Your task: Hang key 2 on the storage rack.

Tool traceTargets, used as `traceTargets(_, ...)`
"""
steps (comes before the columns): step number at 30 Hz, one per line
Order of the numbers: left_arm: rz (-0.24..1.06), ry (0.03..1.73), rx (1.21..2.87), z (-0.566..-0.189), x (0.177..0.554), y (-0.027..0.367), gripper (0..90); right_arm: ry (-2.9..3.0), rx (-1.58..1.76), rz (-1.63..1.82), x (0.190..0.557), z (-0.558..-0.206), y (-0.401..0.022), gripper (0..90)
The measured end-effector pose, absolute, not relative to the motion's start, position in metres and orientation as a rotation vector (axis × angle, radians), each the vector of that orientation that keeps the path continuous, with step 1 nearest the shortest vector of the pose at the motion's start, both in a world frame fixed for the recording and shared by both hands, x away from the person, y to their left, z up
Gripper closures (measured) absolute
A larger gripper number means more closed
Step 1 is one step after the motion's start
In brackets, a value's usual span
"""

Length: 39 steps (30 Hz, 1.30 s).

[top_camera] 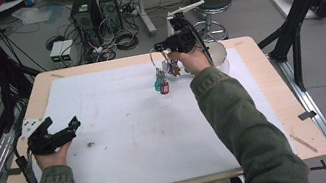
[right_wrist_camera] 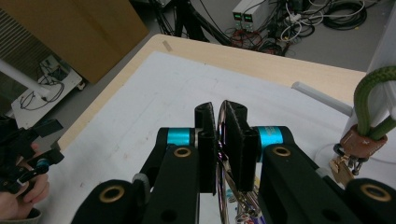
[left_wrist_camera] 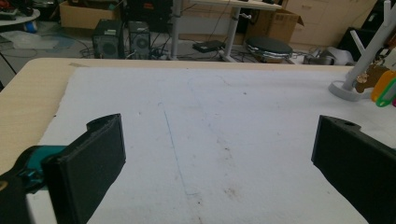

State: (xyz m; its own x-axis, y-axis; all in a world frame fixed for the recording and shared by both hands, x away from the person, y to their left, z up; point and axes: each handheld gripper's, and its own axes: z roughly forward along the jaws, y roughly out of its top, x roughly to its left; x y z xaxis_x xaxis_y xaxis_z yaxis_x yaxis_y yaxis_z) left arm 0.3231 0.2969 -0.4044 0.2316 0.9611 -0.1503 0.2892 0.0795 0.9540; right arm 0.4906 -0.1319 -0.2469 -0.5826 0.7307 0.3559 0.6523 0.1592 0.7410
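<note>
Right gripper [top_camera: 161, 47]: jaws pressed together on a thin metal key ring [right_wrist_camera: 222, 140]; in the right gripper view the ring's wire runs up between the two black pads, which stand almost touching.
Key ring: a large silvery loop, seen in the high view [top_camera: 155, 58] curving out to the left of the jaw tips and hanging below them, clear of the table.
Hanging from ring: a small bunch of tags [top_camera: 161, 82] directly under the jaws, one teal, one red, with a bluish piece beside them; finer details are too small to tell.
Below the pads: in the right gripper view, small silvery rings and a purple bit dangle under the clamped wire.
White stand [top_camera: 218, 56]: just to the right of the right gripper, its round base on the table; a second bunch with a brown tag [right_wrist_camera: 362, 142] and a green cord loop [right_wrist_camera: 373, 95] hangs close by the jaws.
Left gripper [top_camera: 64, 132]: well apart, near the table's left edge, jaws spread wide with nothing between them, above the white mat [left_wrist_camera: 210, 140].
</note>
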Motion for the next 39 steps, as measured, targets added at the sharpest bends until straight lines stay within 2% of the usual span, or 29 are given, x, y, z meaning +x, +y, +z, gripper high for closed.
traceTargets(13, 0.787, 1.266, 1.421, -0.405, 0.325, 0.298, 3.2, 2.26, 1.439, 1.399, 0.515, -0.244, -0.125, 83.3)
traceTargets(24, 0.791, 1.263, 1.42, -0.405, 0.327, 0.297, 3.2, 2.168, 1.51, 1.353, 0.534, -0.258, -0.128, 83.3)
traceTargets(39, 0.792, 1.259, 1.421, -0.406, 0.33, 0.298, 3.2, 2.077, 1.505, 1.283, 0.543, -0.268, -0.121, 83.4)
